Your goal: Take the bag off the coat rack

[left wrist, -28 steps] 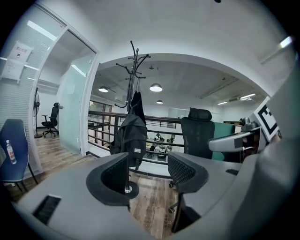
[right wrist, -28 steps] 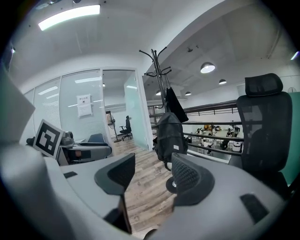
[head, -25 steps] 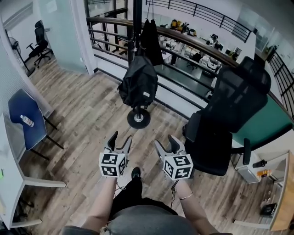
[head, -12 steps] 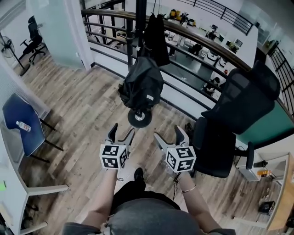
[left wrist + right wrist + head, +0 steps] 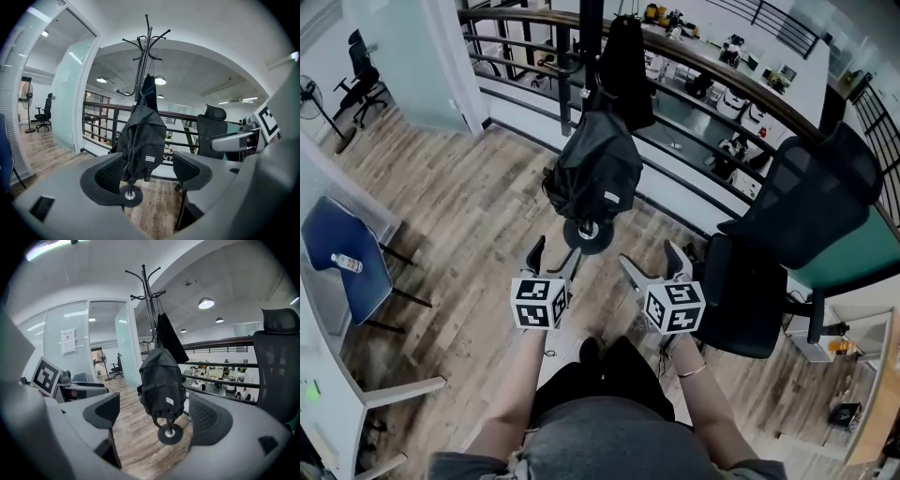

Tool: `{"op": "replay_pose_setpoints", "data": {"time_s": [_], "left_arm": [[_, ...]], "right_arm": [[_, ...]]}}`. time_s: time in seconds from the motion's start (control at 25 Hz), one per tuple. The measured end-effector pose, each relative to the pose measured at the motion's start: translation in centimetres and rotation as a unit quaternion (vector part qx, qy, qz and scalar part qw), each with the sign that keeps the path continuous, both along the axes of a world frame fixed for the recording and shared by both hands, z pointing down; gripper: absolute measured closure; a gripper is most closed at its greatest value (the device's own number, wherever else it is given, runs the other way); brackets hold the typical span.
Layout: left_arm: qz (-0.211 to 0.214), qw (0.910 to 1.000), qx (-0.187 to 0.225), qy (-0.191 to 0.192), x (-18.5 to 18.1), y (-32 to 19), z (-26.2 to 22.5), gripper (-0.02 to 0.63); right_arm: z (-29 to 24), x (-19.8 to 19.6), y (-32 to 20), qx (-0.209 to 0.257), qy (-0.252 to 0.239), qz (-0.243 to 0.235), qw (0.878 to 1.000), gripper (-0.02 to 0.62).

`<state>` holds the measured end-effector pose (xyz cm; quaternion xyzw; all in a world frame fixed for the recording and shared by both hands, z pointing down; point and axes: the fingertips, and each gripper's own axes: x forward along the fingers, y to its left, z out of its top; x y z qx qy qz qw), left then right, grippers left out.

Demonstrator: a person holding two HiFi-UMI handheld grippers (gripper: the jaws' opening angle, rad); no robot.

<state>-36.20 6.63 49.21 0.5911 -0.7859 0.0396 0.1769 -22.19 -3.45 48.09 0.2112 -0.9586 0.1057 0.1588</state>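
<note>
- The bag [image 5: 592, 173], black, hangs on the rack [image 5: 590, 37] on the side facing the person. It lies against the pole, and its loose strap ends dangle just above the rack's round base [image 5: 587, 236].
- A dark coat [image 5: 627, 58] hangs higher up on the rack's far side, behind the bag.
- The left gripper [image 5: 551, 259] is on the person's side of the rack, near the base and a little left of it. It is apart from both the rack and the bag.
- Its jaws have just been opening and stand wide apart. The left gripper view shows the bag and pole through the gap, well beyond the pads, with nothing between them.
- The right gripper [image 5: 652, 263] is level with the left one, near the base and a little right of it. It touches neither the rack nor the bag.
- Its jaws have also just been opening and stand spread. The right gripper view shows the bag and base framed in the gap, out past the tips, with nothing held.
- Both grippers point towards the rack and tilt slightly down.
- A black office chair [image 5: 787, 211] stands right of the rack, beside the right gripper.
- A railing [image 5: 717, 70] runs behind the rack, with desks on a lower level beyond it.
- A blue chair [image 5: 333, 234] stands well left of the rack, with a bottle [image 5: 345, 263] lying on its seat.
- The rack stands on a wood-plank floor [image 5: 469, 202].
</note>
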Motion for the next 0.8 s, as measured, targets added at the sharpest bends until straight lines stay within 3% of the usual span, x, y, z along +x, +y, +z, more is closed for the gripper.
{"op": "replay_pose_setpoints", "data": {"time_s": [0.32,0.8], "left_arm": [[-0.020,0.9998,-0.007,-0.001,-1.8,-3.3,0.3,0.291],[-0.076,0.9966,-0.028,0.011,-6.1,-9.0,2.3,0.291]], "right_arm": [[-0.3,-2.4,-3.9,-0.002,-0.004,-0.015,1.000,0.150],[1.5,-8.8,-11.5,-0.017,0.010,-0.081,0.997,0.141]]}}
